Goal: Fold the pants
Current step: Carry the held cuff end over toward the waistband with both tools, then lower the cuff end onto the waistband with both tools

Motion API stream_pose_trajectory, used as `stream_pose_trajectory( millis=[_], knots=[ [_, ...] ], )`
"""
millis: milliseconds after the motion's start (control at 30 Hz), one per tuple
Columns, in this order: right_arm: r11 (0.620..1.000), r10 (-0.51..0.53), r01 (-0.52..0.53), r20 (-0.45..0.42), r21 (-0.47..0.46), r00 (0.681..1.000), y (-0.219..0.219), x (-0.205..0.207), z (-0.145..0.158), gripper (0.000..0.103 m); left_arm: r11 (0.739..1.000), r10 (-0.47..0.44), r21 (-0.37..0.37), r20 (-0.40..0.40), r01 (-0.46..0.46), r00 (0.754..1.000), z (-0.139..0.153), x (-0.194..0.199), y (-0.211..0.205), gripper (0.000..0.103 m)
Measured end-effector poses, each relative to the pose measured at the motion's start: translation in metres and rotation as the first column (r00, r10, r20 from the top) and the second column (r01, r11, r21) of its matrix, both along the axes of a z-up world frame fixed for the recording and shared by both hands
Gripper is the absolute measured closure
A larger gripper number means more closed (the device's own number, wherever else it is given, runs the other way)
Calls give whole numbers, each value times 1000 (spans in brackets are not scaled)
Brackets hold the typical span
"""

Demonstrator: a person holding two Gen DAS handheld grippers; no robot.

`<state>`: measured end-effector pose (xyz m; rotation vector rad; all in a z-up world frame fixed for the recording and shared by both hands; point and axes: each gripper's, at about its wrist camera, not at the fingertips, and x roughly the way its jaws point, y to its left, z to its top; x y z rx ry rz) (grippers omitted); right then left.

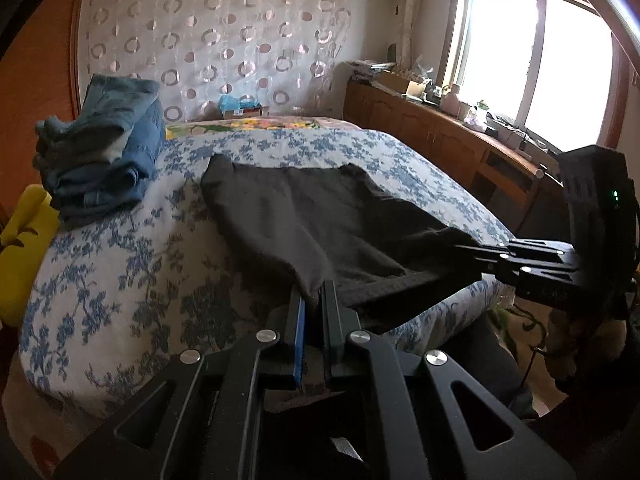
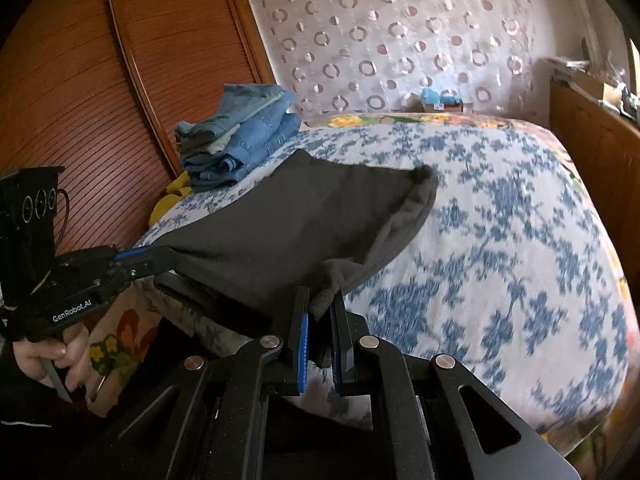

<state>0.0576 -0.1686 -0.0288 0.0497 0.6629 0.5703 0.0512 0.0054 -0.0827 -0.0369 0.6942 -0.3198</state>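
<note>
Both hand-held grippers, left hand-held gripper (image 1: 311, 300) and right hand-held gripper (image 2: 320, 312), pinched the soft, limp dark grey cloth pants (image 1: 304, 216) at near corners (likely light, droopy), centre frame over the blue floral bed (image 1: 100, 280).

I see a bed (image 1: 120, 280) under a blue-flowered spread, and a curtain (image 1: 208, 40) with ring patterns hanging behind its far end. A bright window (image 1: 540, 52) (washed out by daylight) sits right, above a cluttered wooden cabinet (image 1: 440, 136). Reddish slatted wooden doors (image 2: 80, 92) stand left.
</note>
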Motion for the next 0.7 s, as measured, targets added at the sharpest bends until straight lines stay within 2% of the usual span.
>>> stream_pose_trajectory(
  millis=[300,700],
  knots=[
    [1000,-15,15,-21,-15,1000,2,-3,-13,94,1000,-6,18,-28,6,1000,-16,-6,-6,96],
    [1000,-18,18,-11,-18,1000,5,-5,-22,94,1000,-10,18,-47,11,999,-24,-6,-6,96]
  ],
)
